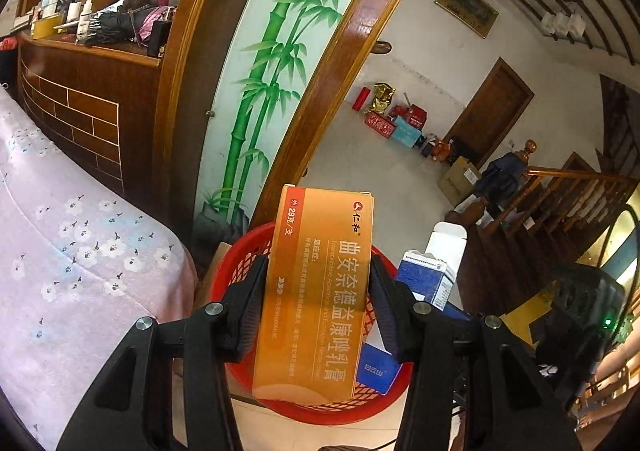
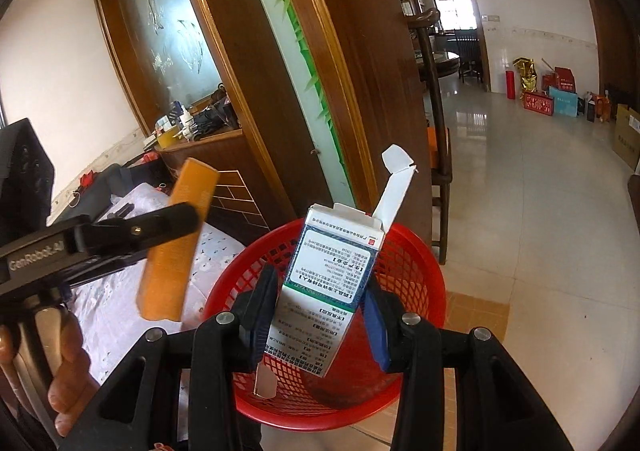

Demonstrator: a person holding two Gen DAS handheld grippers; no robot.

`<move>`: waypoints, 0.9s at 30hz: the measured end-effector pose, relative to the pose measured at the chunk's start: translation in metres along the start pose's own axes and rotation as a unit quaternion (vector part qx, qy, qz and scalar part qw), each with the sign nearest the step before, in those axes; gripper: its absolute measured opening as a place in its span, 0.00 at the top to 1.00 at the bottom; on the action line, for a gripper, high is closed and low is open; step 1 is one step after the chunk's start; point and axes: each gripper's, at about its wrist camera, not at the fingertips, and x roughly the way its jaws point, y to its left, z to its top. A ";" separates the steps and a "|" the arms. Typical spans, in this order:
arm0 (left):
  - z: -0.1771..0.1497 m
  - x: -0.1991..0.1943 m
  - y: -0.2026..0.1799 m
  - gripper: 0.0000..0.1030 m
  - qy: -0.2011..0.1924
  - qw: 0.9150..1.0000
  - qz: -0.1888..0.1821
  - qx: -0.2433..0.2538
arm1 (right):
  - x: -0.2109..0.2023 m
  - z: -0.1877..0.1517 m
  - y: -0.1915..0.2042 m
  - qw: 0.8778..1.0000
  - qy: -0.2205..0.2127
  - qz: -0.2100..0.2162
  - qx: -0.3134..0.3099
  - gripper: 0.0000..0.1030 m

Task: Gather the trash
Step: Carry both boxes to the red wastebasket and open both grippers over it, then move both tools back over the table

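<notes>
We have both pieces of trash in hand and both sit over the bin, so the collecting looks nearly done and only the letting-go is left. Our left gripper (image 1: 318, 291) is clamped on the orange box (image 1: 316, 291), which stands lengthwise in the lower centre of the left wrist view, its pads pressing both long sides. Our right gripper (image 2: 320, 311) is closed on the white and blue carton (image 2: 332, 279), whose top flap stands open toward the upper middle of the right wrist view. Below both lies the red basket (image 2: 420, 271), lower centre of each frame; in the left view a blue box (image 1: 378, 373) already lies inside it. Whether more trash waits elsewhere we cannot tell. For room, the basket's mouth is wide and unobstructed, though the two grippers are close together over it, so we judge it wise to release one at a time. To the left the floral cloth (image 1: 80, 251) reaches just beside the rim; behind it stands the wooden screen (image 1: 320, 91) with the bamboo panel (image 1: 272, 51). To the right the tiled floor (image 2: 540, 211) is open.
</notes>
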 end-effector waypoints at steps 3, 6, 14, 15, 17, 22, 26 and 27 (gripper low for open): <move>-0.002 0.005 -0.002 0.53 0.003 1.000 0.006 0.002 | 0.000 -0.001 -0.001 1.000 0.000 -0.002 0.001 0.58; -0.004 0.007 0.000 0.46 0.006 1.000 0.006 -0.005 | -0.001 -0.001 -0.002 1.000 0.001 0.003 0.006 0.54; -0.014 -0.073 0.020 0.29 -0.060 0.997 0.046 -0.020 | -0.029 0.004 0.005 0.999 -0.036 0.021 0.020 0.32; -0.018 -0.094 0.025 0.25 -0.077 0.995 0.058 -0.025 | -0.034 0.005 0.009 0.999 -0.043 0.023 0.019 0.30; -0.025 -0.137 0.036 0.16 -0.110 0.988 0.098 -0.033 | -0.046 0.007 0.026 0.997 -0.064 0.033 0.007 0.24; -0.049 -0.245 0.069 0.15 -0.179 0.953 0.238 -0.048 | -0.063 0.006 0.093 0.990 -0.102 0.090 -0.031 0.15; -0.072 -0.323 0.100 0.15 -0.213 0.894 0.386 -0.076 | -0.066 0.000 0.165 0.979 -0.104 0.159 -0.069 0.14; -0.077 -0.335 0.105 0.15 -0.216 0.884 0.407 -0.082 | -0.065 -0.002 0.180 0.976 -0.104 0.174 -0.078 0.14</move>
